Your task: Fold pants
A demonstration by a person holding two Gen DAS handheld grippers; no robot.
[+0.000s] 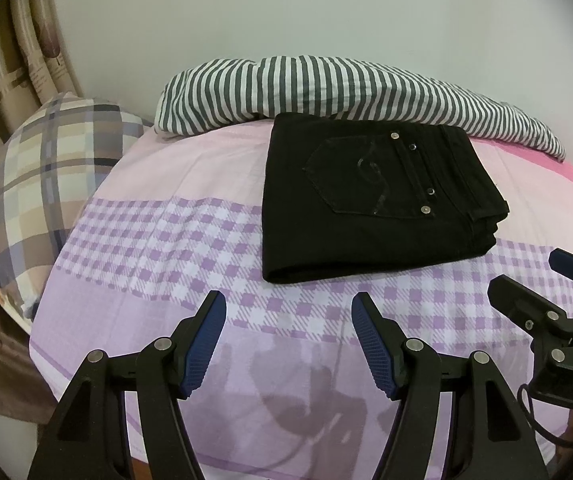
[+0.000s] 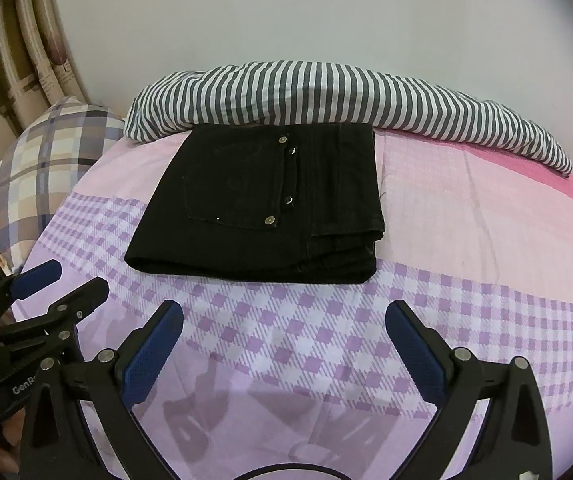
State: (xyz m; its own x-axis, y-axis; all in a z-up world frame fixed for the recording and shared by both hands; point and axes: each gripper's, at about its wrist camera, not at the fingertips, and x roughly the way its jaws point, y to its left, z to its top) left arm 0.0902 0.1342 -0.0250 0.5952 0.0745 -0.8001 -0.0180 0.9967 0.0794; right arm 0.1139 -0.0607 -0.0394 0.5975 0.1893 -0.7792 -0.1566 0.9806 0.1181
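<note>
The black pants (image 1: 374, 200) lie folded into a compact stack on the pink and purple bed sheet, back pocket and metal studs facing up. In the right wrist view the same pants (image 2: 262, 200) sit just ahead and slightly left. My left gripper (image 1: 288, 304) hovers open above the sheet, short of the pants' near edge, with nothing between its blue pads. My right gripper (image 2: 284, 314) is open too, also short of the pants and holding nothing. Each gripper shows in the other's view: the right gripper (image 1: 526, 272) at the right edge, the left gripper (image 2: 80, 280) at the left edge.
A grey and white striped blanket (image 1: 326, 88) is bunched along the wall right behind the pants. A plaid pillow (image 1: 46, 184) lies at the left end of the bed (image 1: 158, 280), with a curtain (image 1: 14, 48) beyond it. The bed's near edge runs just under the grippers.
</note>
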